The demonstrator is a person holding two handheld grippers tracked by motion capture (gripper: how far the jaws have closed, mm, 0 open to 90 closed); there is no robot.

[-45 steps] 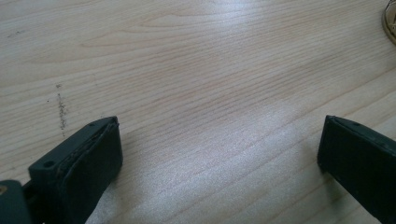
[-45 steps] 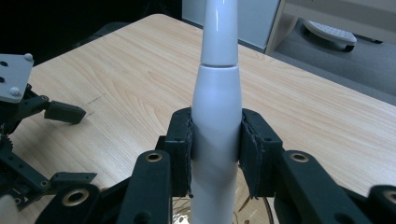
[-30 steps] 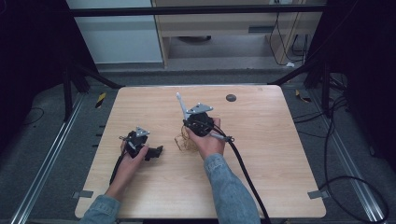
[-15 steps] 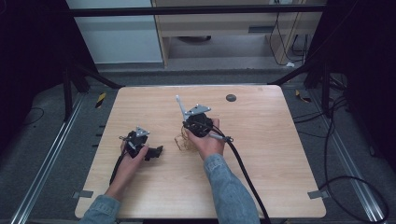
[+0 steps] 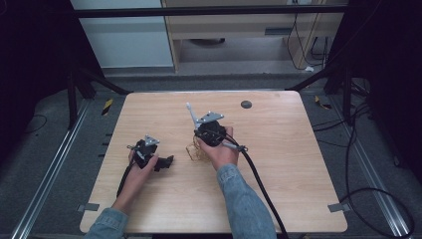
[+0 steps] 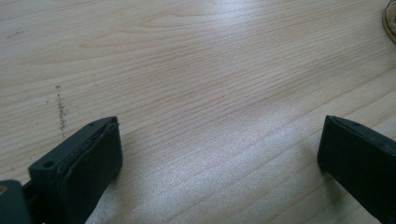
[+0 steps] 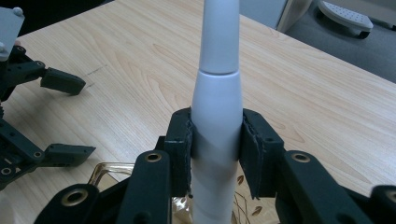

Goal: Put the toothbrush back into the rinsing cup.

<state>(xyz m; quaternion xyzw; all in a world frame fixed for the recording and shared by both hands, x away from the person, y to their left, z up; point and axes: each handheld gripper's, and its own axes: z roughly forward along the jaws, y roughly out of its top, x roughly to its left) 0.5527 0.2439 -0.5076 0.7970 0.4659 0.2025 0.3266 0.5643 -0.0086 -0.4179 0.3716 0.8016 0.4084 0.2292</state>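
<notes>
While the right tool (image 7: 217,149) pinches a white handle (image 7: 217,107) upright at table (image 5: 298,149) centre, over a clear basket (image 5: 195,149), likely lifting it free, the left tool (image 6: 219,158) rests spread at 8 o'clock, kept apart, ready to steady.

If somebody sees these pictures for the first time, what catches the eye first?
First, the white handle clamped between the right gripper jaws, rising above mid-table. Below it lies a clear amber-tinted container. The left gripper rests open on the bare wooden table, nearer the left edge.
</notes>
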